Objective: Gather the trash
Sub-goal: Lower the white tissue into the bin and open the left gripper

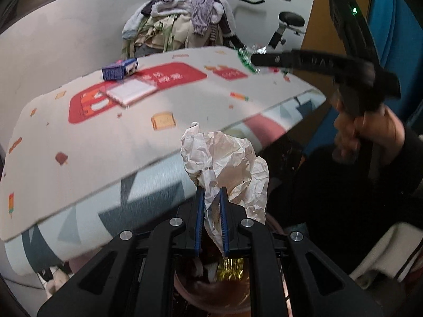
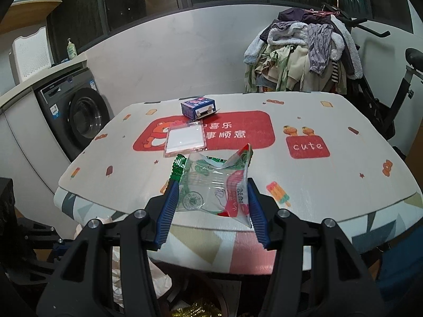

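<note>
My left gripper point(image 1: 212, 192) is shut on a crumpled white-and-tan paper wrapper point(image 1: 224, 158), held just off the table's near edge point(image 1: 158, 163). Right under it is a round brownish bin point(image 1: 224, 305) with gold foil point(image 1: 234, 264) inside. My right gripper point(image 2: 212, 192) is shut on a clear plastic wrapper point(image 2: 211, 174) printed in green and red, which spans its blue pads point(image 2: 169, 203) above the near edge of the table. In the left wrist view the right gripper point(image 1: 257, 60) reaches in over the table from the right, held by a hand point(image 1: 370, 132), with the green wrapper point(image 1: 246, 56) at its tip.
On the patterned tablecloth point(image 2: 317, 185) lie a blue carton point(image 2: 198, 108) and a flat clear case point(image 2: 185, 140). A washing machine point(image 2: 79, 113) stands to the left. A heap of clothes point(image 2: 304, 52) and an exercise bike point(image 2: 396, 92) stand behind the table.
</note>
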Tool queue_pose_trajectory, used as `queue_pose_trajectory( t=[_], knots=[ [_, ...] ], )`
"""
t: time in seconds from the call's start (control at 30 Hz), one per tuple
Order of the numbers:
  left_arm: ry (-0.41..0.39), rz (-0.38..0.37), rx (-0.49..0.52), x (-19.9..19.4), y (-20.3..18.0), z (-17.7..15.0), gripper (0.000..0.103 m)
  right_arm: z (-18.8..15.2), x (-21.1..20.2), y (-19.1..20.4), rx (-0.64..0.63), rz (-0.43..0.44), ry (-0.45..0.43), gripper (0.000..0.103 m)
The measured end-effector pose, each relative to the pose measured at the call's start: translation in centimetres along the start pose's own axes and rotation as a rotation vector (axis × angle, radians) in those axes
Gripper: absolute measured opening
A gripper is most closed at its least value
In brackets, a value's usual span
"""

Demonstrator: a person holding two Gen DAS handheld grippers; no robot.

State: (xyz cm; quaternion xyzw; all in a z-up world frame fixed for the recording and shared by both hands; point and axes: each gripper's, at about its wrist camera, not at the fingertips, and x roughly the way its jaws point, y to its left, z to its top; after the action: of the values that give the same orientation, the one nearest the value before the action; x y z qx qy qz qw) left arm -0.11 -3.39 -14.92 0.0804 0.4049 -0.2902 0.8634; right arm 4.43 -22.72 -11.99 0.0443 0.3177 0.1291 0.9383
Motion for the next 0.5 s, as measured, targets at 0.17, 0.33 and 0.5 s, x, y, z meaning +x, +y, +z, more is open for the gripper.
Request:
queue_pose_trajectory(
  t=[0.17,0.33,0.5],
  knots=[
    [0.063,-0.005,-0.021,0.9,0.0,-1.7,0.013,-0.9,-0.2,-0.4,0.006,-0.010,0.016,0.053],
    [0.120,-0.014,-0.038,1.9,0.0,-2.7,0.013,-1.6,-0.3,-0.6,0.013,-0.015,0.027,0.053],
    [0.150,-0.012,-0.040,2.6,-0.1,-3.2,0.013,-2.1,-0.2,-0.4,0.008,-0.013,0.037,0.053]
  ],
)
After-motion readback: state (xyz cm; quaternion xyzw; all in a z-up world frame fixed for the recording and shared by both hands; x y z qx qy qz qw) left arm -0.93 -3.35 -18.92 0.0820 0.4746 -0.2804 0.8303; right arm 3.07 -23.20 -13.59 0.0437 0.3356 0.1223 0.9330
